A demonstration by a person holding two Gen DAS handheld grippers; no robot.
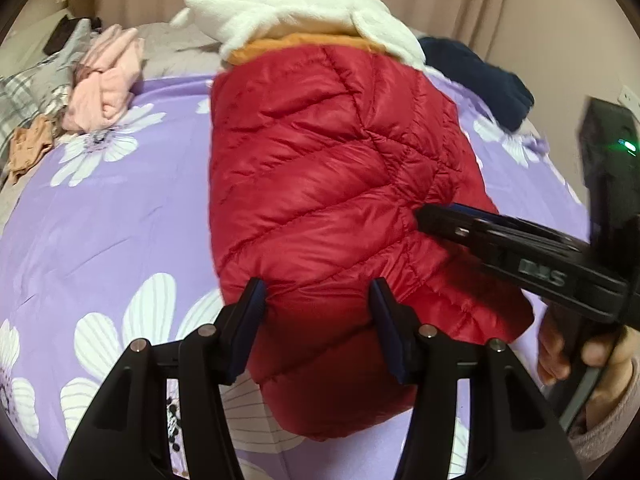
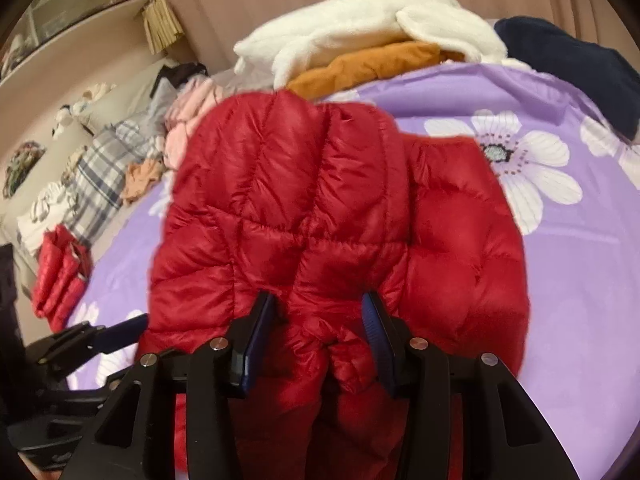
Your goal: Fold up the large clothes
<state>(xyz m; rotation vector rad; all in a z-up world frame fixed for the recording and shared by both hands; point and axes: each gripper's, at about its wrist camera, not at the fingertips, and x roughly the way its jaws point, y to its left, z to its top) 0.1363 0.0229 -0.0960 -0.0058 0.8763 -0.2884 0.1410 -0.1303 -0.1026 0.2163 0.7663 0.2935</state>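
— Where's the red quilted puffer jacket (image 1: pixel 320 184)?

— On the purple flowered bed (image 1: pixel 120 216), long axis running away from me. My left gripper (image 1: pixel 318 304) pinches its near hem; my right gripper (image 2: pixel 318 320) clamps a bunched fold on the side.

— Next?

— Carry the hem toward the collar, I'd judge.

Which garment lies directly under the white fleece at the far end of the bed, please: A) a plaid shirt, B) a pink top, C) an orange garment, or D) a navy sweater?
C: an orange garment shows sandwiched beneath the white fleece, just beyond the red jacket.
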